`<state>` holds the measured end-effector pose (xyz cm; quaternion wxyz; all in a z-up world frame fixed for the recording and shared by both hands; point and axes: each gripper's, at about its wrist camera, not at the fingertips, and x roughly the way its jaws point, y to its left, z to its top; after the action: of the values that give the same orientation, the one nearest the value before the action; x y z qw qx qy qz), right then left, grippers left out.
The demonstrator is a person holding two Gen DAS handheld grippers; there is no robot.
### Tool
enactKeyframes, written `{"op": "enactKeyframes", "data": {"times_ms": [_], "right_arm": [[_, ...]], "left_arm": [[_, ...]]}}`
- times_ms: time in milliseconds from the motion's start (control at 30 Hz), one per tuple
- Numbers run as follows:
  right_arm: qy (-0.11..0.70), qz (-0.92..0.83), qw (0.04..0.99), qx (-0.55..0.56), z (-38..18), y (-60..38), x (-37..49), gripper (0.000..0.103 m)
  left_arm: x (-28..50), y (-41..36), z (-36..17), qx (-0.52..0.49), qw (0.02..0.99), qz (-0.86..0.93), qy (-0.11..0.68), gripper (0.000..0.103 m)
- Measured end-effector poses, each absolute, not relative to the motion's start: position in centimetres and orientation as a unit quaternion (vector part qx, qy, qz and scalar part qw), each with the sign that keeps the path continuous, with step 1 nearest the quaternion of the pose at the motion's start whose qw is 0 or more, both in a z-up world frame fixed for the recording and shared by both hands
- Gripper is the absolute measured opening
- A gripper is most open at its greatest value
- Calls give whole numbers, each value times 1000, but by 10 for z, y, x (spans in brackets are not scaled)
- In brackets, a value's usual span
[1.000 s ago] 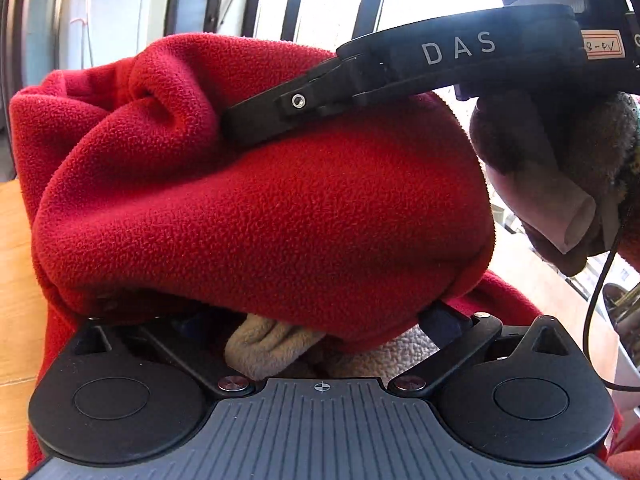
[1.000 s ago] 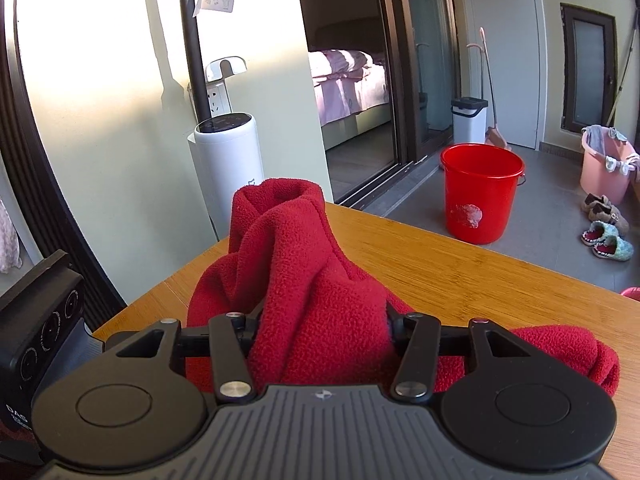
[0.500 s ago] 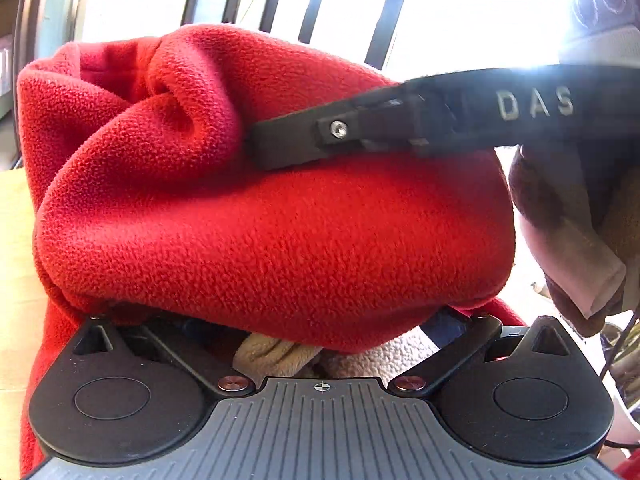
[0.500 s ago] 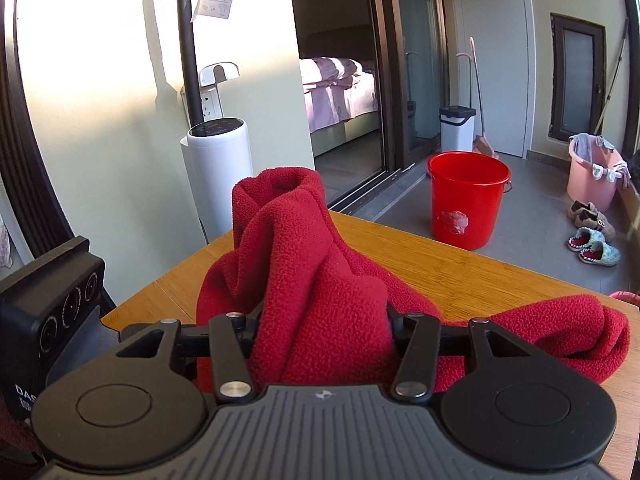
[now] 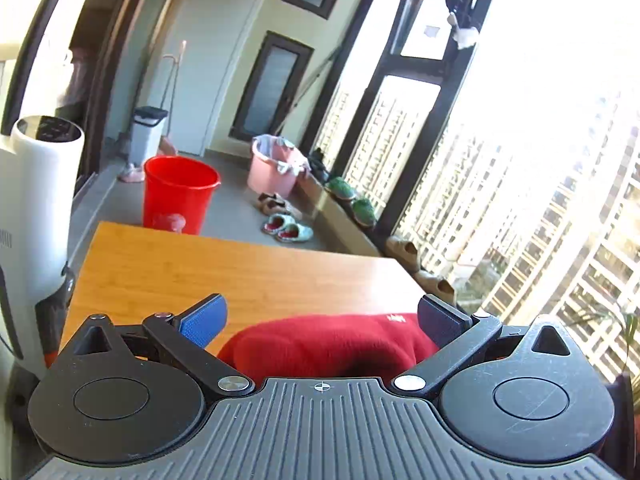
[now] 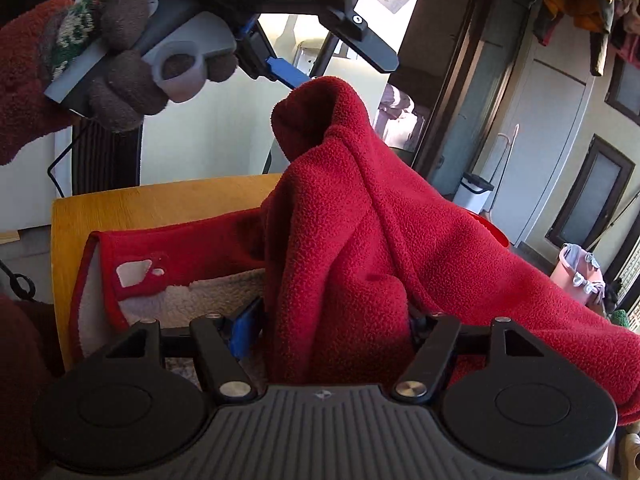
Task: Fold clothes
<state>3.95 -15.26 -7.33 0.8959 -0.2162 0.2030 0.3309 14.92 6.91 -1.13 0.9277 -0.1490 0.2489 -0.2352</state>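
L gripper (image 5: 320, 316) is released, blue pads (image 5: 204, 320) spread wide w/ nothing between them; it sits just above a low hump of the red fleece garment (image 5: 332, 344), which lies on the wooden table (image 5: 224, 268) right under the claw. In the R wrist view the same L gripper (image 6: 320, 56) shows at top, held by a gloved hand (image 6: 120, 76) in a brown knit glove, its blue pad tip close to the peak of the cloth; touching or not, can't tell. R gripper (image 6: 332, 320) is clenched on a thick bunch of the red fleece garment (image 6: 360, 232), fabric packed between the two fingers and rising to a tall peak in front of the cam, then draping down to the right. To the left of that bunch the fleece lies flat on the table (image 6: 160, 204), cream fuzzy lining facing up w/ a red edge and a small white tag. Background in the L view: red bucket (image 5: 180, 196) on the floor beyond the table's far edge, pink basket (image 5: 274, 172) farther back near the windows, slippers (image 5: 288, 230) between them, white cylindrical appliance (image 5: 36, 208) at the left.
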Motion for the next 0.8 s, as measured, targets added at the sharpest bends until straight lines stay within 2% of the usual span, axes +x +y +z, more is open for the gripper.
{"op": "enactKeyframes", "data": {"times_ms": [67,200,300,333,433,533,567,633,700,800], "right_arm": [[215,334,896,-197,-68,-161,34,69],[235,350,900,-111,-33,-198,27,70],[211,333,919,-10,8,-242,33,92],[204,314,927,20,19,-255,40,94],[211,235,945,83,31,-287,71,94],[271,189,933,142,5,-303,108,94],[297,184,922,165,-9,-305,119,94],[340,197,894,214,-42,-306,134,72],[359,211,876,242,-63,-303,132,56],[358,218,875,244,-71,-307,123,54]], "left_arm": [[170,72,-14,-151,921,-229,276,103],[180,91,-18,-79,916,-230,320,102],[177,113,-28,-113,906,-240,330,102],[173,114,-29,-114,905,-240,332,102],[161,108,-32,-95,907,-238,333,102],[153,105,-35,-89,906,-241,337,102],[150,106,-35,-93,904,-243,339,102],[151,112,-35,-121,896,-257,342,101],[153,120,-34,-157,886,-273,340,101],[166,142,-23,-215,875,-280,333,102]]}}
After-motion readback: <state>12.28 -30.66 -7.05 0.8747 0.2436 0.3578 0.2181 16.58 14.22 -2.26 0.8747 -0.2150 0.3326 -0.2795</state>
